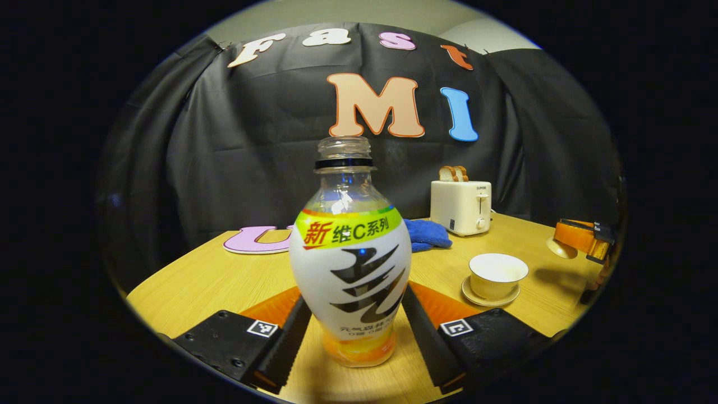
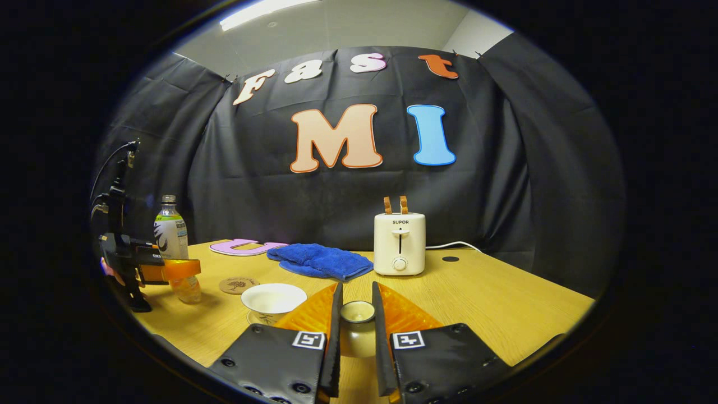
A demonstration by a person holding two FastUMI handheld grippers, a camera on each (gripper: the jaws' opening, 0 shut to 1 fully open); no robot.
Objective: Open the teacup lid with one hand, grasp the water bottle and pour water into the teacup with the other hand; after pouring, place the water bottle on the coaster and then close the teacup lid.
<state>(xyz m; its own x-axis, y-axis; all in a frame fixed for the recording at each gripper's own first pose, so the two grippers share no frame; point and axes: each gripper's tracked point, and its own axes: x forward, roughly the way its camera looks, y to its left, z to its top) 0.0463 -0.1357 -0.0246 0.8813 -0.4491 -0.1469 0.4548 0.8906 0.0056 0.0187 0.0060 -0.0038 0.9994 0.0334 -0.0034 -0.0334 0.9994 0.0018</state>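
Observation:
An uncapped water bottle (image 1: 350,269) with a white and green label stands upright on the table, and my left gripper (image 1: 354,300) is shut on its lower body, one finger against each side. In the right gripper view the same bottle (image 2: 171,233) and left gripper (image 2: 168,270) sit at the far left. My right gripper (image 2: 357,297) is shut on the teacup lid (image 2: 357,334), held above the table to the right of the open white teacup (image 2: 273,298). The teacup (image 1: 497,274) rests on its saucer (image 1: 487,298), with the right gripper (image 1: 583,238) beyond it. A round brown coaster (image 2: 238,284) lies between bottle and teacup.
A white toaster (image 2: 399,244) with bread slices stands at the back of the wooden table (image 2: 505,303), its cord trailing right. A blue cloth (image 2: 320,261) lies left of the toaster. A small dark spot (image 2: 450,258) marks the table behind the toaster.

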